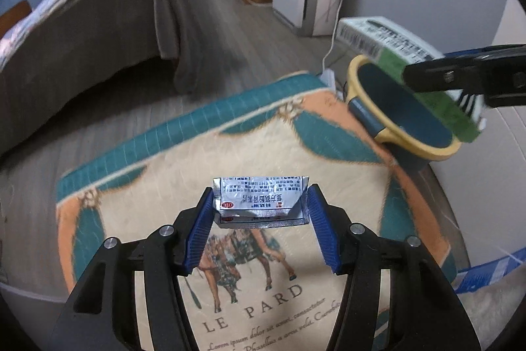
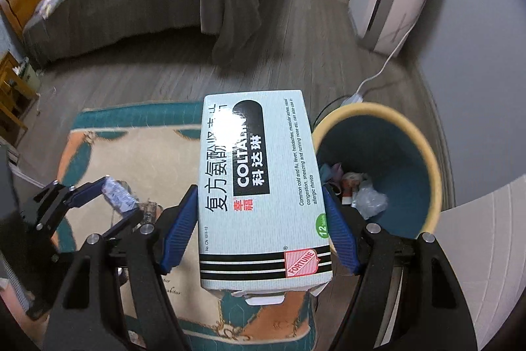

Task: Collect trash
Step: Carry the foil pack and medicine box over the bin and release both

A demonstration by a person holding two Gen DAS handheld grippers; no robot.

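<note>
Currently both tools carry trash above the rug point(image 1: 328, 160).

Left tool point(image 1: 261, 229): the blue pads pinch a foil sachet point(image 1: 261, 198) across its width. It sits at lower centre of the left wrist view, lifted clear of the rug. The sachet is judged very light, thin and flexible; its side seams bend where the pads point(image 1: 200, 229) bear on them, so it gives under pressure rather than resisting. Foil is smooth, so a grip on the flat printed faces could slip; the crimped seams at the edges are the better hold. Nothing here is fragile.

Right tool point(image 2: 261, 226): the pads clamp a medicine box point(image 2: 259, 186) by its two long sides, near its lower half. It fills the centre of the right wrist view, just left of the bin point(image 2: 430, 153). The box is thin carton, judged light; whether it is empty cannot be told. It is stiff along its edges but the broad faces would dent under excess squeeze. The end flap at the bottom of the frame looks partly open, so that end is a poor place to hold. The present side grip is sound.

Bin: round, yellow rim, blue inside, at right of the right wrist view, with scraps already at the bottom. Both items are light enough to drift when dropped, so release is best made directly over the opening, low to the rim.
</note>
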